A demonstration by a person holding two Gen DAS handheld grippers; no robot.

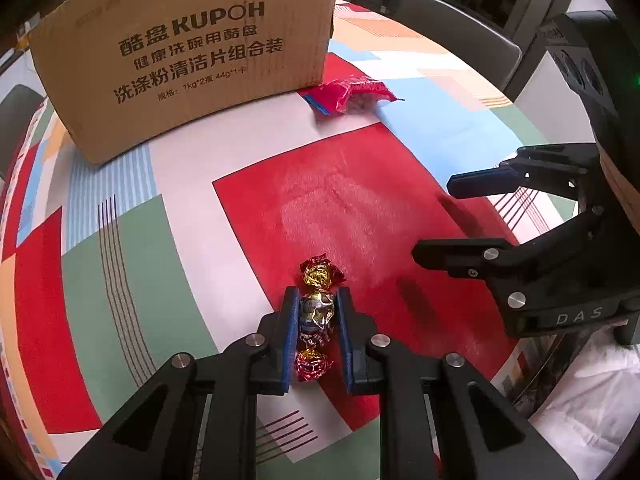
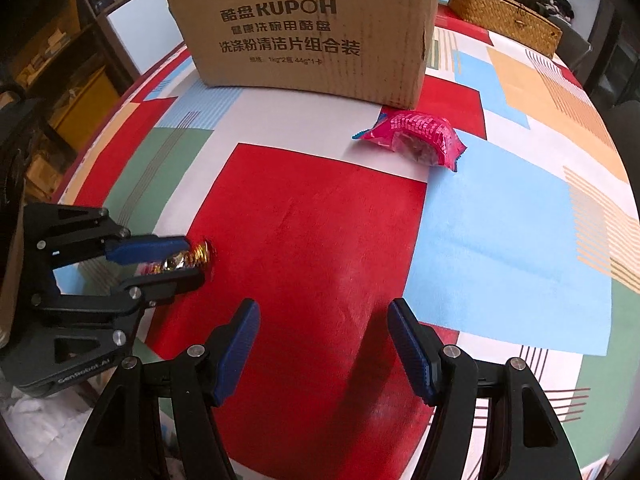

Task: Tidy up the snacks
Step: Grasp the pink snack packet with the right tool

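My left gripper (image 1: 316, 300) is shut on a foil-wrapped candy (image 1: 316, 312) with gold and red twisted ends, at the table surface over the red patch. It also shows at the left of the right wrist view (image 2: 192, 258), with the candy (image 2: 178, 261) between its fingers. A pink snack packet (image 1: 352, 92) (image 2: 420, 142) lies by the front right corner of a cardboard box (image 1: 180, 52) (image 2: 304, 28). My right gripper (image 2: 322, 320) is open and empty above the red patch; in the left wrist view it stands at the right (image 1: 432, 220).
The table wears a patchwork cloth (image 2: 500, 220) of red, blue, green and white. A woven basket (image 2: 504, 16) sits at the far right behind the box. Chairs (image 1: 460, 28) stand beyond the table's far edge. Shelves (image 2: 60, 60) are at the left.
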